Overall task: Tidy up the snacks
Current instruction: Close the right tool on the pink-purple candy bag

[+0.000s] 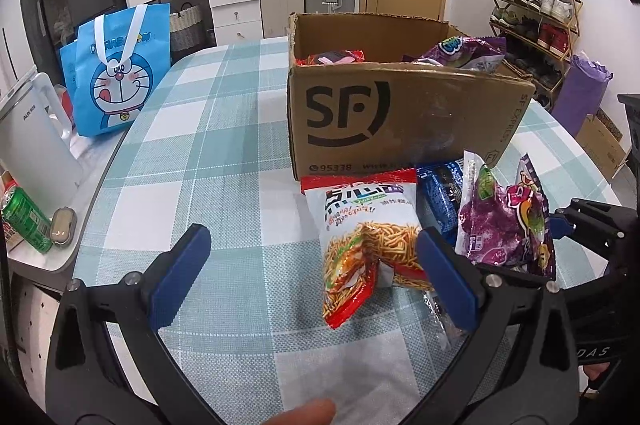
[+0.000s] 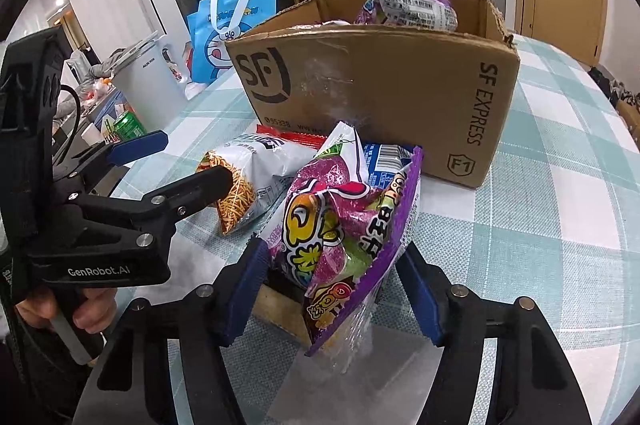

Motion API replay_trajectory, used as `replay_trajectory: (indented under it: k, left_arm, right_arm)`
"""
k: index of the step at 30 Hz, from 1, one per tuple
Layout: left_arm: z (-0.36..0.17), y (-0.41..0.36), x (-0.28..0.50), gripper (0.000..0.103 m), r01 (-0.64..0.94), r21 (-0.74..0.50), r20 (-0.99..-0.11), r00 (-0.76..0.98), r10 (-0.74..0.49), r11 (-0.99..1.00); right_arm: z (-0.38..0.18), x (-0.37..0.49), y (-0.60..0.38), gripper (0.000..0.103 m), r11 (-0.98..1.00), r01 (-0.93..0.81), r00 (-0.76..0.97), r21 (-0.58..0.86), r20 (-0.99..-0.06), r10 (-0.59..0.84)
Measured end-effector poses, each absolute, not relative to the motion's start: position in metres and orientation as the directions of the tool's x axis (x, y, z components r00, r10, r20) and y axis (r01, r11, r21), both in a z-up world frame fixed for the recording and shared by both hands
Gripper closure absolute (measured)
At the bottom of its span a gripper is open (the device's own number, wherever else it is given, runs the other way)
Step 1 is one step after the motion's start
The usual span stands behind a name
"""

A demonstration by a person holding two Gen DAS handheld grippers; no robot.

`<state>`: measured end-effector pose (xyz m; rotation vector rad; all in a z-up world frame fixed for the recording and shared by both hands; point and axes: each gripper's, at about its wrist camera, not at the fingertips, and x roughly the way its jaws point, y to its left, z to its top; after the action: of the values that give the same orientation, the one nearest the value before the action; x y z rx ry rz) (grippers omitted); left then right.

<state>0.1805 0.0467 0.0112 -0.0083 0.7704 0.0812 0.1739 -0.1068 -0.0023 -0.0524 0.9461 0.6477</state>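
Snacks lie in a small heap on the checked tablecloth [image 1: 224,161], just before the long front wall of the cardboard box [image 2: 380,85]. Your purple snack bag [image 2: 340,237] stands on end, its long axis nearly upright, top seam toward the box. Your right gripper [image 2: 336,285] has its blue pads pressing the bag's lower sides, grasping it. The noodle-snack bag [image 1: 368,245] lies flat, its long axis running toward the box, its red top edge touching that wall. The box reads "SF", "95338" and "SF EXPRESS"; the bags' print is too crumpled for me to read surely. Your left gripper [image 1: 316,277] points down at the cloth, fingers spread wide and released, its right pad just beside the noodle bag. "GenRobot.AI" marks its body.
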Motion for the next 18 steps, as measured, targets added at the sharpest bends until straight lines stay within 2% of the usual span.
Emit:
replay_trajectory:
  k: [5, 6, 10, 11, 12, 14, 18]
  left_arm:
    - [0.009, 0.047, 0.182, 0.000, -0.073, 0.020, -0.698, 0.713, 0.067, 0.997]
    - [0.008, 0.047, 0.182, 0.000, -0.072, 0.021, -0.698, 0.713, 0.066, 0.997]
    - [0.006, 0.048, 0.182, 0.000, -0.068, 0.015, -0.700, 0.712, 0.059, 0.998]
    - [0.006, 0.048, 0.183, 0.000, -0.067, 0.013, -0.701, 0.711, 0.057, 0.998]
    - [0.006, 0.049, 0.183, 0.000, -0.066, 0.011, -0.701, 0.711, 0.055, 0.998]
    - [0.005, 0.050, 0.184, 0.000, -0.066, 0.006, -0.702, 0.710, 0.051, 0.998]
    - [0.003, 0.052, 0.185, 0.000, -0.062, 0.000, -0.704, 0.708, 0.044, 0.998]
  right_arm:
    - [-0.001, 0.174, -0.112, 0.036, 0.813, -0.530, 0.419, 0.241, -0.759, 0.498]
    - [0.000, 0.173, -0.113, 0.040, 0.812, -0.531, 0.424, 0.241, -0.755, 0.501]
    - [0.011, 0.168, -0.119, 0.047, 0.810, -0.545, 0.475, 0.217, -0.716, 0.511]
    - [0.014, 0.166, -0.121, 0.051, 0.808, -0.548, 0.485, 0.216, -0.705, 0.517]
    - [0.016, 0.166, -0.122, 0.061, 0.807, -0.550, 0.488, 0.218, -0.700, 0.522]
    - [0.021, 0.165, -0.124, 0.091, 0.800, -0.556, 0.488, 0.225, -0.691, 0.533]
    - [0.020, 0.169, -0.131, 0.090, 0.816, -0.531, 0.495, 0.227, -0.699, 0.517]
